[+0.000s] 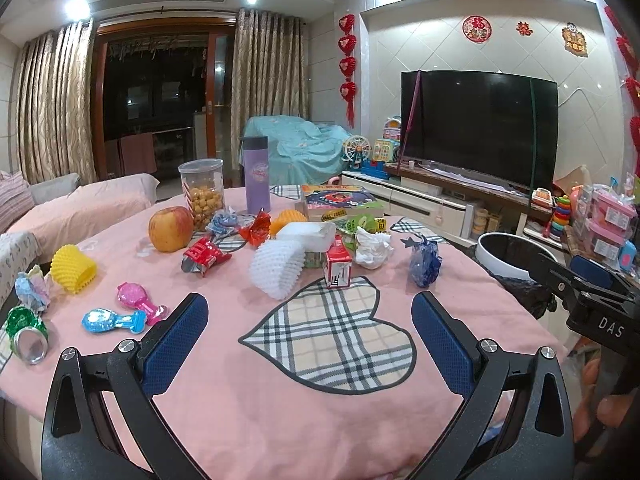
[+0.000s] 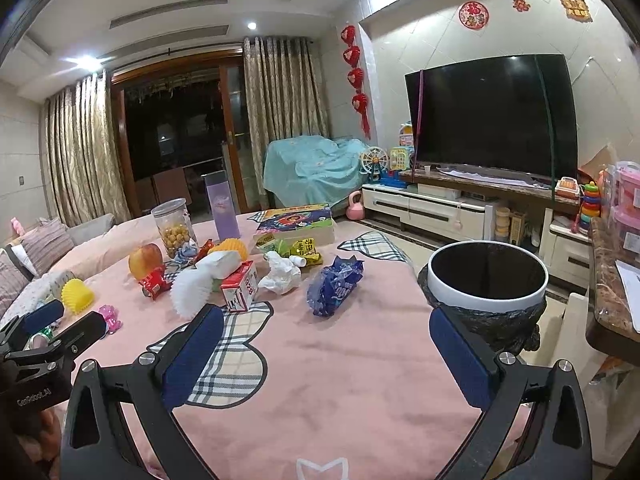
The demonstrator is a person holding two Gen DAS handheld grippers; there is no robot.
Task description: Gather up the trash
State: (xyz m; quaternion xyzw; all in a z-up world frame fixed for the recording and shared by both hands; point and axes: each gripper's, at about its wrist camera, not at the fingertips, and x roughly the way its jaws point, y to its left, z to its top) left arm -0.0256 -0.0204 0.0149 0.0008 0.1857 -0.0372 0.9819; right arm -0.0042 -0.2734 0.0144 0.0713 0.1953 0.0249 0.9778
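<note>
Both grippers hang low over near edge of pink tablecloth (image 1: pixel 248 400), fingers spread wide, nothing between them. Left gripper (image 1: pixel 310 336) frames the plaid heart patch (image 1: pixel 332 344); trash lies beyond its tips, not touching: small red-and-white carton (image 1: pixel 338 266) upright just past the patch's far edge, white foam net (image 1: pixel 278 270) to carton's left, crumpled tissue (image 1: pixel 372 248) to its far right, blue wrapper (image 1: pixel 425 266) further right, past the right fingertip. Red wrapper (image 1: pixel 204 258) sits left-centre, near an apple (image 1: pixel 170 229). Far left near table edge: yellow foam net (image 1: pixel 74 268), crushed green can (image 1: pixel 27 334), pink (image 1: pixel 140 300) and blue (image 1: pixel 114 321) toy-like pieces close to left finger (image 1: pixel 178 340). Far side: snack jar (image 1: pixel 202 190), purple bottle (image 1: pixel 257 174), book (image 1: pixel 340 200). Right gripper (image 2: pixel 326 354) sits nearer the table's right edge; blue wrapper (image 2: pixel 334 286) lies ahead between its fingers' lines, well short of contact; carton (image 2: pixel 240 290) just beyond left fingertip. Bin (image 2: pixel 486 276) w/ black liner stands off table's right edge, just past right finger (image 2: pixel 464 360). TV (image 2: pixel 492 120) on far wall.
</note>
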